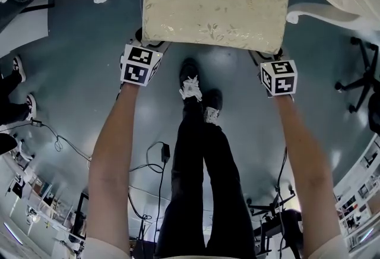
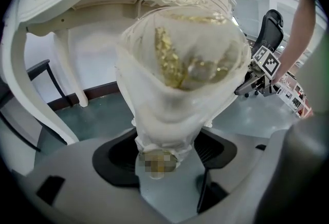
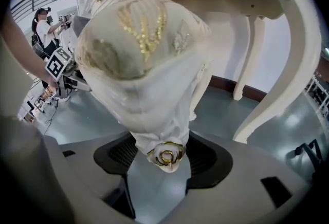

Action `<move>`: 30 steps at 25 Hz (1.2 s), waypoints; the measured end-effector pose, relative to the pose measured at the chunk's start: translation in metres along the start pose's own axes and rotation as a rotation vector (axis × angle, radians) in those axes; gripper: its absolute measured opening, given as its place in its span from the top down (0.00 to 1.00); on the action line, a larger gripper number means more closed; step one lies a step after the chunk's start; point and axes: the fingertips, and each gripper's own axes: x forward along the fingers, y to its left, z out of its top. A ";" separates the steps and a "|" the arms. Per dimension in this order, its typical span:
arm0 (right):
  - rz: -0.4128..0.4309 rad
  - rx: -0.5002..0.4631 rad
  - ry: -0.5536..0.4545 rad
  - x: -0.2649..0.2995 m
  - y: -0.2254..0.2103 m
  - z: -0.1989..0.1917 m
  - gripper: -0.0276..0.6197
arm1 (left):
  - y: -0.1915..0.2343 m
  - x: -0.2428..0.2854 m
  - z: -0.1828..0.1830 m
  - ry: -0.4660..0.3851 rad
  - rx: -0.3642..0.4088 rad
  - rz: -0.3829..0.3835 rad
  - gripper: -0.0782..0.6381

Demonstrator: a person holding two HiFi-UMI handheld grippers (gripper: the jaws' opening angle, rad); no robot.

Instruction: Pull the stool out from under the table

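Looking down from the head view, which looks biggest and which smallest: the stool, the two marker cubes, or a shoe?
1. stool, by far.
2. left cube and right cube, which look alike.
3. shoe, though it lies farther from the camera than the cubes, so this rank is unsure.
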 end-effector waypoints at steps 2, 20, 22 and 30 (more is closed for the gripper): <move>-0.003 0.000 -0.002 -0.001 0.006 -0.004 0.49 | -0.002 -0.005 -0.007 -0.005 -0.012 0.010 0.42; -0.003 0.012 0.035 -0.036 0.049 -0.073 0.49 | -0.061 -0.045 -0.064 0.049 -0.025 -0.022 0.42; -0.009 0.027 0.046 -0.041 0.058 -0.083 0.49 | -0.065 -0.050 -0.071 0.054 -0.014 -0.030 0.42; -0.019 0.054 0.043 -0.062 0.092 -0.129 0.49 | -0.094 -0.076 -0.107 0.019 0.009 -0.039 0.42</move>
